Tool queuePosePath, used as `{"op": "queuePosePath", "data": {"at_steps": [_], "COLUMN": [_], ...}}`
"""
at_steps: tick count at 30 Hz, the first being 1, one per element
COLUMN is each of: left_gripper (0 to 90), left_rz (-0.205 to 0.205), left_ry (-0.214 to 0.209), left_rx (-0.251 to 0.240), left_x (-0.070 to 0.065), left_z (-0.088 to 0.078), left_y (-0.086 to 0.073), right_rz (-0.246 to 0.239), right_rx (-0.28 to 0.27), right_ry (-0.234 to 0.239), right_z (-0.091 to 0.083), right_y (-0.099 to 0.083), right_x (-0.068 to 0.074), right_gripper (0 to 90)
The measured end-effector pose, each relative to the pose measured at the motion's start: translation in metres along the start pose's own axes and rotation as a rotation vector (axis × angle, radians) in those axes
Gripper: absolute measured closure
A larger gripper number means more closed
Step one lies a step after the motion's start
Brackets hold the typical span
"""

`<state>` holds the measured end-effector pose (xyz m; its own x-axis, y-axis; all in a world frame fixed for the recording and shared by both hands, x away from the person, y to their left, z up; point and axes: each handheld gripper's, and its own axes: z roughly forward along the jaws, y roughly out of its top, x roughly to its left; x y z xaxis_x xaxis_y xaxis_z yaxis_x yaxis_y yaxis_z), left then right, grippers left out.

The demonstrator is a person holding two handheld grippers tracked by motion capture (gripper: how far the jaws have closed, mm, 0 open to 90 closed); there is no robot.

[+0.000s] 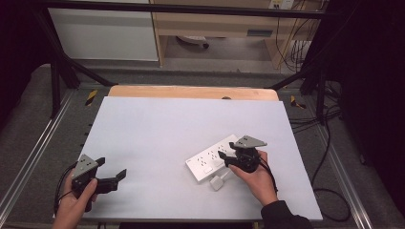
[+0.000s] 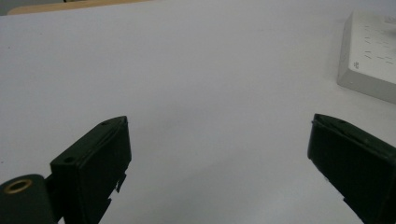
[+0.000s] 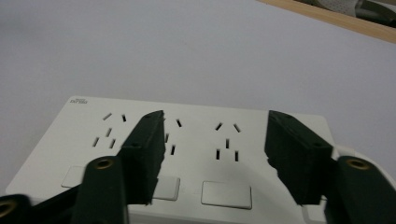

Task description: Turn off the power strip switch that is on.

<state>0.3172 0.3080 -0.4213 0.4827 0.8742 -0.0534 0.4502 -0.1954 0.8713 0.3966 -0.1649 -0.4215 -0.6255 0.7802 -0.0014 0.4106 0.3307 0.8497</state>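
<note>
One white power strip (image 1: 213, 158), one plug (image 1: 217, 182) beside it; right tongs (image 3: 215, 154) apart above it, left tongs (image 2: 219, 163) apart

The power strip (image 1: 212, 160) lies on the table (image 1: 157, 138), right of centre.

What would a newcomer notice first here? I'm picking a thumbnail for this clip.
The white power strip lies slantwise at the right of the pale table, a small white plug beside its near edge. The right claw hovers over it with jaws apart, nothing between them. The left claw waits open at the near left corner.
</note>
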Motion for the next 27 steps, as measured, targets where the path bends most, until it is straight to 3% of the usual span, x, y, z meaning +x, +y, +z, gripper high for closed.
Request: {"op": "queuePosePath", "data": {"at_steps": [7, 12, 19, 27], "left_gripper": [6.1, 6.1, 6.1, 6.1], "left_rz": [-0.001, 0.000, -0.004, -0.007], "left_ry": [-0.001, 0.000, -0.001, -0.001], "left_rx": [0.000, 0.002, 0.004, 0.005], "left_x": [0.000, 0.000, 0.000, 0.000], "left_z": [0.000, 0.000, 0.000, 0.000], "left_y": [0.000, 0.000, 0.000, -0.001], "right_rz": [0.005, 0.038, 0.001, 0.011], "right_rx": [0.015, 0.043, 0.061, 0.063], "right_ry": [-0.020, -0.015, 0.009, 0.019], "right_z": [0.001, 0.003, 0.004, 0.001], "right_y": [0.005, 0.008, 0.010, 0.013], "right_x": [0.002, 0.003, 0.007, 0.004], "right_gripper": [16.1, 6.1, 2.9, 3.0]}}
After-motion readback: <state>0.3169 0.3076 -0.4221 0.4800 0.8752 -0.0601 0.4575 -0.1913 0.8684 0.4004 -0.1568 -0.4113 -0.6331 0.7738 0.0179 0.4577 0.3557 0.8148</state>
